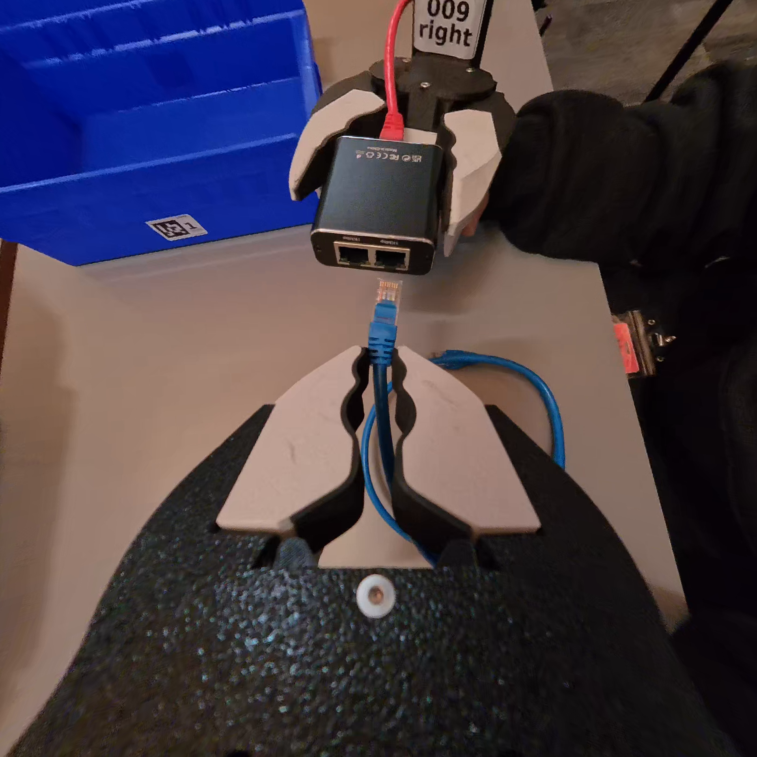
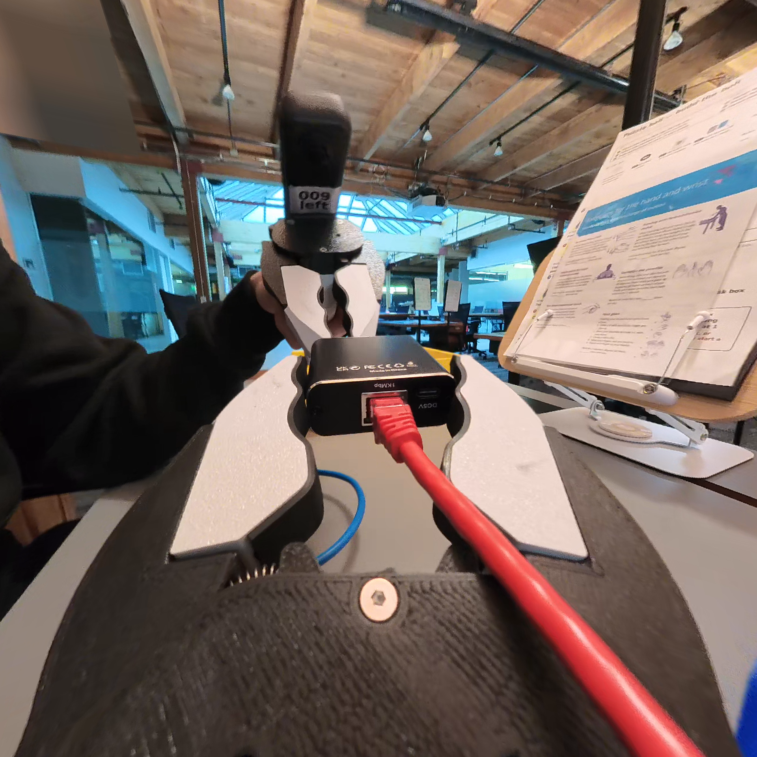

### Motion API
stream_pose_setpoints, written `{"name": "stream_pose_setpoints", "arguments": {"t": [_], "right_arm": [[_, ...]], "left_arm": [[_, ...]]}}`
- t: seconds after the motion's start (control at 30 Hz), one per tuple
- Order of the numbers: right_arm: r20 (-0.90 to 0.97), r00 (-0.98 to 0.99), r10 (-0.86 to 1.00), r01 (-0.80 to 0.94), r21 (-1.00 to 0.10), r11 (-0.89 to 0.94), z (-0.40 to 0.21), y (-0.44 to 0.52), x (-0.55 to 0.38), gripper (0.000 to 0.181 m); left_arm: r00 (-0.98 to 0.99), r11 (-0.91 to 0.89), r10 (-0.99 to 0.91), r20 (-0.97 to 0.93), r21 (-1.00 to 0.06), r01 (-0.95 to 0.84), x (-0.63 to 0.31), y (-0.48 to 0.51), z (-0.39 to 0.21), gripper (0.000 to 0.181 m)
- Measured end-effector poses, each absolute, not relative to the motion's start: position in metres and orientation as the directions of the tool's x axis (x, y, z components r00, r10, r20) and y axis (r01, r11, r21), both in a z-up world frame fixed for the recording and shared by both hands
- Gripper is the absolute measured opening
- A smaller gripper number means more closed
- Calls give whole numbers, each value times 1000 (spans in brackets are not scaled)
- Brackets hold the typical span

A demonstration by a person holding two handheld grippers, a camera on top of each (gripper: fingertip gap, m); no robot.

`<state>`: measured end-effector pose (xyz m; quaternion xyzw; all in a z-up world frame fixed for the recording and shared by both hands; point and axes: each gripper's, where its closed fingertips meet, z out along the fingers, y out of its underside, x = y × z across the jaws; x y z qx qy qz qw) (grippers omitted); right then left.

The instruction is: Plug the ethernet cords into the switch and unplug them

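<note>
The left gripper (image 1: 380, 352) is closed on the blue cord (image 1: 383, 340), pinching it just behind the plug. The clear plug tip sticks out ahead of the fingertips, close to the switch (image 1: 379, 196) but not touching it, and lines up roughly with the right-hand one of the two empty ports facing this gripper. Behind the fingertips the blue cord runs back between the fingers and loops over the pale table (image 1: 164, 368) to the gripper's right.

The right gripper (image 2: 379, 368) is clamped on the switch, one finger on each side, holding it above the table. On the side facing this gripper, the red cord (image 2: 471, 504) is plugged into the single network port and trails back between the fingers toward the camera. A small socket sits beside that port, to its right.

Ahead and to the left of the left gripper stands a blue bin (image 1: 143, 143). To the right of the right gripper a stand (image 2: 655, 434) holds printed sheets. Something yellow shows past the switch, probably another bin, though little of it is visible.
</note>
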<state>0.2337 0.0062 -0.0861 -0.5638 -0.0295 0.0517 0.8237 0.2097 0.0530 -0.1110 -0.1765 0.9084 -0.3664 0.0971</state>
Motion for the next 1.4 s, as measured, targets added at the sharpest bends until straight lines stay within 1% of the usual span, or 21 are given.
{"name": "stream_pose_setpoints", "arguments": {"t": [0.27, 0.53, 0.73, 0.9, 1.03, 1.1, 1.2, 1.23, 1.33, 1.4], "right_arm": [[25, 992, 126, -16, -947, 321, -92, 13, 228, 67], [93, 990, 107, 57, -954, 295, -97, 17, 222, 67], [134, 987, 94, 103, -953, 284, -100, 19, 220, 67], [212, 977, 12, 204, -954, 219, -108, 23, 227, 67], [252, 968, 22, 244, -952, 183, -114, 27, 223, 67], [232, 972, 36, 221, -956, 191, -113, 26, 223, 67], [150, 985, 89, 120, -952, 282, -101, 19, 220, 67], [136, 984, 114, 97, -950, 297, -98, 19, 216, 67], [133, 983, 124, 96, -959, 268, -103, 23, 215, 67], [125, 983, 133, 87, -961, 262, -104, 22, 214, 68]], "left_arm": [[-928, 651, -373, -10, -715, -254, 205, 52, -109, 10], [-925, 688, -380, 26, -660, -301, 200, 57, -119, 10], [-923, 698, -384, 4, -653, -293, 199, 58, -118, 10], [-899, 738, -437, -18, -578, -347, 204, 66, -131, 10], [-908, 771, -416, -37, -545, -331, 202, 68, -135, 10], [-917, 756, -397, -32, -579, -307, 201, 65, -131, 10], [-936, 679, -351, 29, -680, -276, 198, 56, -118, 10], [-942, 672, -334, 38, -691, -266, 196, 54, -116, 10], [-941, 718, -338, 3, -646, -259, 194, 58, -121, 10], [-939, 708, -344, -9, -660, -253, 195, 54, -117, 10]]}}
